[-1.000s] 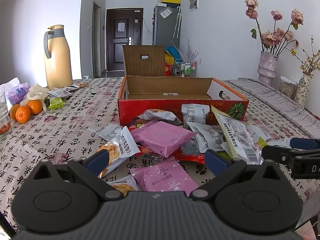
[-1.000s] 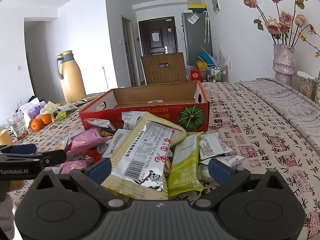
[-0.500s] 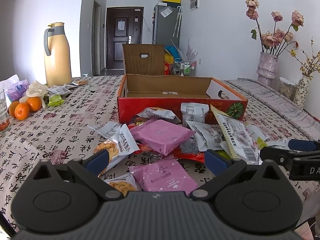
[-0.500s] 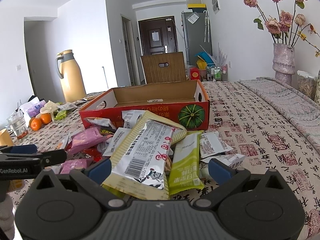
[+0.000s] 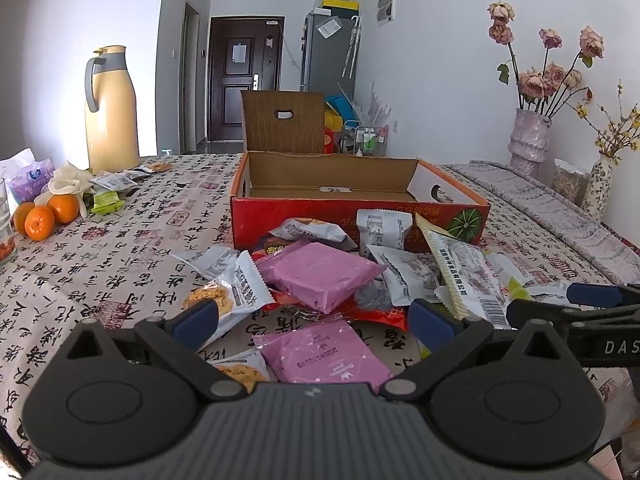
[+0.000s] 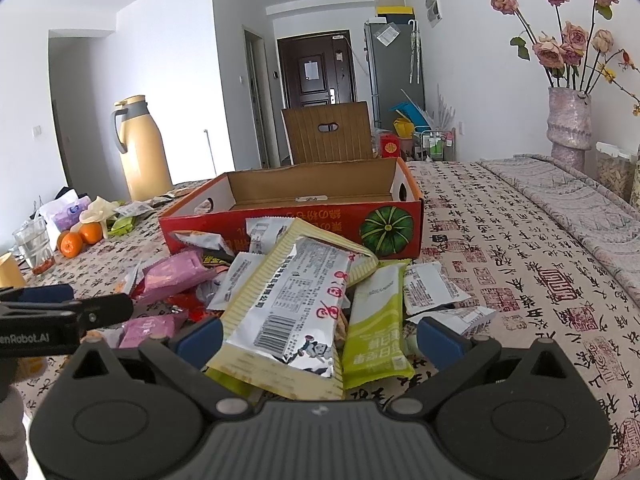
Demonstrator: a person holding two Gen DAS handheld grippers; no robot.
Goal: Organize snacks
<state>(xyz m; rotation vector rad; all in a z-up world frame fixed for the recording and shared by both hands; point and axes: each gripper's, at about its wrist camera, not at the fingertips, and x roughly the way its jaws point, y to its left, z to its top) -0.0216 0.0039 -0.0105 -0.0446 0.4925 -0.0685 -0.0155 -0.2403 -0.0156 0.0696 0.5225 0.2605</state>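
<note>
**Snack heap waits in front of an open red box, both grippers spread and empty**

A heap of snack packets (image 5: 360,276) lies on the patterned tablecloth (image 5: 120,248), pressed against the near wall of a red cardboard box (image 5: 360,204). The box stands open, its lid flap upright at the far side, and the brown inside looks almost bare.

On top of the heap's left part rests a pink packet (image 5: 320,274), with a second pink packet (image 5: 324,354) nearer on the cloth and a biscuit packet (image 5: 230,290) just to its left. On the heap's right part a long silver-and-yellow packet (image 6: 292,312) lies over the others, with a green packet (image 6: 378,330) beside it.

The left gripper (image 5: 314,318) hovers low over the second pink packet, jaws wide apart and holding nothing. The right gripper (image 6: 318,332) is likewise spread wide, its fingers on either side of the long packet and the green one without closing on them. Each gripper shows at the edge of the other's view.

Farther left on the cloth sit three oranges (image 5: 44,216), a yellow thermos jug (image 5: 110,108) and a purple tissue pack (image 5: 30,178). A vase of dried roses (image 5: 528,136) stands at the right.
</note>
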